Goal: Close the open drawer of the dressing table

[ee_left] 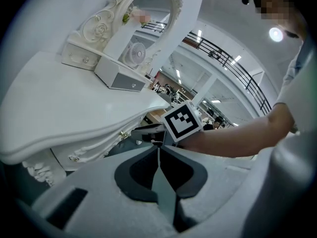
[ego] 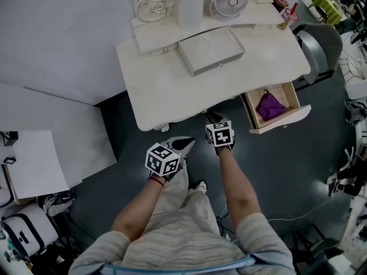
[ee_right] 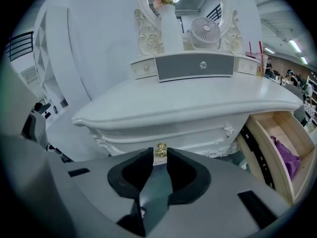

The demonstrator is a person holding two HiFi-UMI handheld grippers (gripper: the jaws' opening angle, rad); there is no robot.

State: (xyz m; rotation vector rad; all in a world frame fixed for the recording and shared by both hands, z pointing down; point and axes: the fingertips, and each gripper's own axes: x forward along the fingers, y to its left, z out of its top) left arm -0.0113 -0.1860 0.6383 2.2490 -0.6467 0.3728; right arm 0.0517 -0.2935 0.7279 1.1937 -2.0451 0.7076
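The white dressing table (ego: 172, 90) has its right drawer (ego: 281, 123) pulled out, with a purple cloth (ego: 269, 106) inside. In the right gripper view the drawer (ee_right: 262, 133) and the cloth (ee_right: 288, 156) lie at the right edge. My right gripper (ego: 211, 117) is at the middle of the table's front, under the top's edge. Its jaws stand partly apart, with a small gold knob (ee_right: 161, 150) filling the gap between the right gripper's tips (ee_right: 159, 155). My left gripper (ee_left: 158, 151) hangs lower and further left (ego: 188, 144), shut and empty, pointing toward the table's front.
On the tabletop stand a grey box (ego: 211, 49), a small fan (ego: 229, 2), a white vase (ego: 190, 7) and two cups with straws (ego: 285, 9). A grey chair (ego: 321, 44) stands right of the table. White panels (ego: 40, 153) lie on the floor at left.
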